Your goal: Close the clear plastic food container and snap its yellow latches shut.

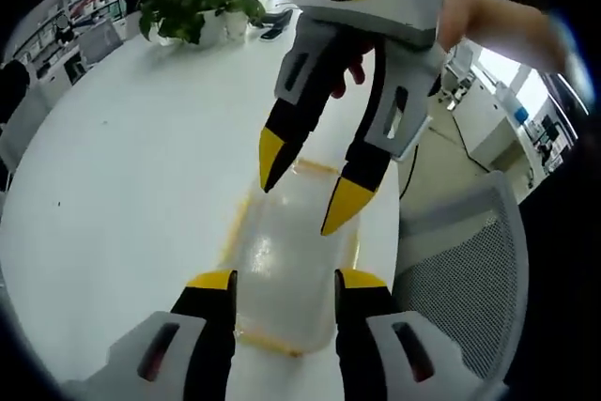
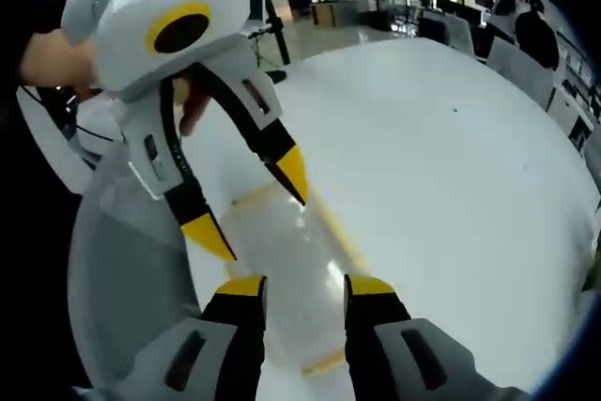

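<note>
Hovering with jaws parted above the clear plastic food container [image 1: 286,260] on the white desk [image 1: 122,157], the left hand-held gripper [image 1: 285,281] and right hand-held gripper [image 2: 305,284] appear poised to press its yellow latches [image 1: 272,340] shut.

right tongs [image 2: 302,286] open (over container [image 2: 282,260]) | left tongs [image 2: 255,209] opposite
</note>
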Demonstrator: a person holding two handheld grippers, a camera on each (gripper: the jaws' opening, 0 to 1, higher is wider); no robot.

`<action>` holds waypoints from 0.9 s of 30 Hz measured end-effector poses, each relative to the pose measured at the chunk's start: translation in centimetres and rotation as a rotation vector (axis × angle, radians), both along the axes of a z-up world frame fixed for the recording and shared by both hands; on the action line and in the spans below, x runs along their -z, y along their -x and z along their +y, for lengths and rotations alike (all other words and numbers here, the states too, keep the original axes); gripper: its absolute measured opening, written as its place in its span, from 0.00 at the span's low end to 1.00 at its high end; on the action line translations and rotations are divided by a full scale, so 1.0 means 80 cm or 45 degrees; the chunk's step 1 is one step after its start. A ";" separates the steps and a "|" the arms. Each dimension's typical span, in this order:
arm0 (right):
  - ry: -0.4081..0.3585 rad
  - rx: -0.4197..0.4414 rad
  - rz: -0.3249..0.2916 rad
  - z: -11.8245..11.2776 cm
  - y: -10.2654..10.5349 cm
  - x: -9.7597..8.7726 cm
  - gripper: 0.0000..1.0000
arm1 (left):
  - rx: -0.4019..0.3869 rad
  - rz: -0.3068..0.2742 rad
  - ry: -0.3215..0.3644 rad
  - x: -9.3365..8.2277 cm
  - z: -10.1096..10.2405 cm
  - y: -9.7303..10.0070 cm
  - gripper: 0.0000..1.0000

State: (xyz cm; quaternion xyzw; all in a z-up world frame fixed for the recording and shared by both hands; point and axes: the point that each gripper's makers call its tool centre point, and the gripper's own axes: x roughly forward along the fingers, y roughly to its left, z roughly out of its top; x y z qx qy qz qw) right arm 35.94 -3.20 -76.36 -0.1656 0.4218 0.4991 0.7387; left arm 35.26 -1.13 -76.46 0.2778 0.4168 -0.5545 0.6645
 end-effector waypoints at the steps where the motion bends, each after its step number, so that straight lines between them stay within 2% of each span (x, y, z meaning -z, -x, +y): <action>1: -0.003 -0.003 -0.001 0.001 0.000 0.001 0.31 | 0.004 0.004 0.001 0.000 -0.002 0.001 0.40; 5: 0.012 -0.027 0.001 0.007 0.006 0.005 0.30 | 0.019 0.008 -0.004 0.003 -0.008 0.005 0.39; 12: 0.056 -0.090 -0.032 0.006 0.005 0.010 0.27 | 0.112 -0.045 -0.079 0.016 -0.004 0.009 0.37; 27: 0.165 -0.187 -0.065 0.006 0.008 0.022 0.30 | 0.151 -0.070 -0.107 0.020 0.000 0.008 0.38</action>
